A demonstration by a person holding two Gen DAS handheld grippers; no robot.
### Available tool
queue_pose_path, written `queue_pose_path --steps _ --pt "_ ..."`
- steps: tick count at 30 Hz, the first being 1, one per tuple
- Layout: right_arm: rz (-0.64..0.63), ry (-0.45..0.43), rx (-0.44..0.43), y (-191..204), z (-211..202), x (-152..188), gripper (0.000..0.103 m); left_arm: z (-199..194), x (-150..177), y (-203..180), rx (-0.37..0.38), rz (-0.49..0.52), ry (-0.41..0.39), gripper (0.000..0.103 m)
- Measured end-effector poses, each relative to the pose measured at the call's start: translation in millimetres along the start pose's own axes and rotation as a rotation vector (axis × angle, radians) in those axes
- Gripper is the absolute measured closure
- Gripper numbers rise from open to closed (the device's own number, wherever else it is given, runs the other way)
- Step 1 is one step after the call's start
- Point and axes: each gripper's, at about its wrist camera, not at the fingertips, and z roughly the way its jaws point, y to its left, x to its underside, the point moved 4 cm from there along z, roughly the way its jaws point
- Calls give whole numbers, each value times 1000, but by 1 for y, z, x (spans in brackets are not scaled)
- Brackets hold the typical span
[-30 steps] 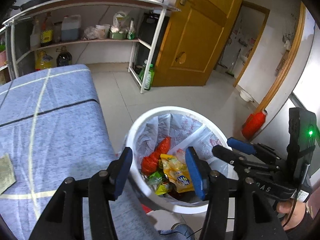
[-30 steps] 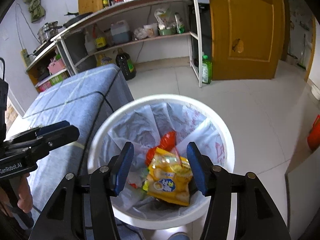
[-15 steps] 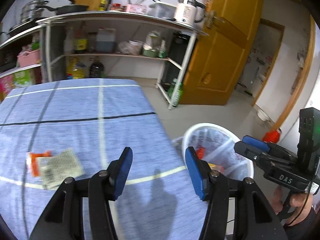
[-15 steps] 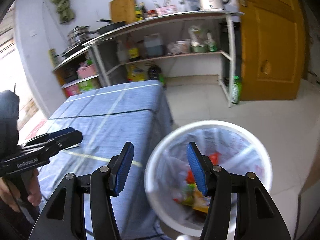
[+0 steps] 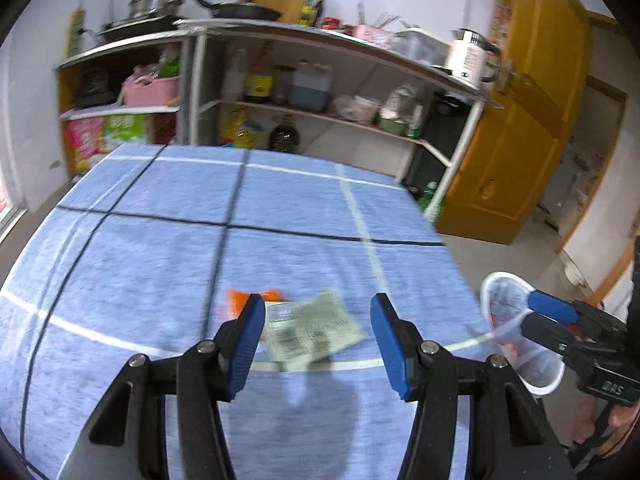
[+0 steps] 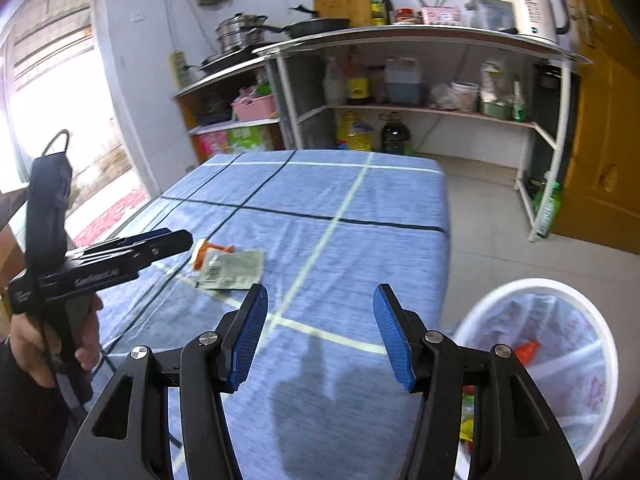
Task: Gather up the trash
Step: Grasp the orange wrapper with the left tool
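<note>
A pale green wrapper (image 5: 312, 330) lies flat on the blue checked tablecloth (image 5: 280, 200), overlapping an orange wrapper (image 5: 240, 302) at its left. My left gripper (image 5: 318, 340) is open and empty, hovering just short of the wrappers. Both wrappers also show in the right wrist view, the green one (image 6: 234, 266) and the orange one (image 6: 212, 250). My right gripper (image 6: 320, 336) is open and empty above the table's right part. The white bin (image 6: 600, 320) with a plastic liner and trash stands on the floor at the right; it also shows in the left wrist view (image 5: 500, 284).
A metal shelf unit (image 6: 440, 40) with bottles, pans and a kettle (image 6: 534, 4) stands behind the table. A wooden door (image 5: 532, 120) is at the right. The left gripper's body (image 6: 120, 260) reaches over the table's left edge in the right wrist view.
Both grippers have swung left from above the bin to over the table. The wrappers now sit between the left gripper's fingers in view. Both stay open.
</note>
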Motion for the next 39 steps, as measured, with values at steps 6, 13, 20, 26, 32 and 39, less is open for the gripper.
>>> queue_pose_path --steps 6,13,20,26,32,39 --pt "-21 33 -25 11 20 0 47 22 8 41 -57 -63 49 46" --pt "-23 63 -26 9 32 3 47 52 0 53 -106 -65 93 46" --pt "-17 58 -27 7 29 2 47 64 11 37 -109 16 173 46" --pt "-21 55 -28 9 26 3 47 53 24 22 -92 91 188 45" --pt "-4 60 -29 9 28 3 47 54 22 21 -91 89 177 47" --pt "-13 63 -29 16 28 2 47 52 18 23 -43 49 154 82"
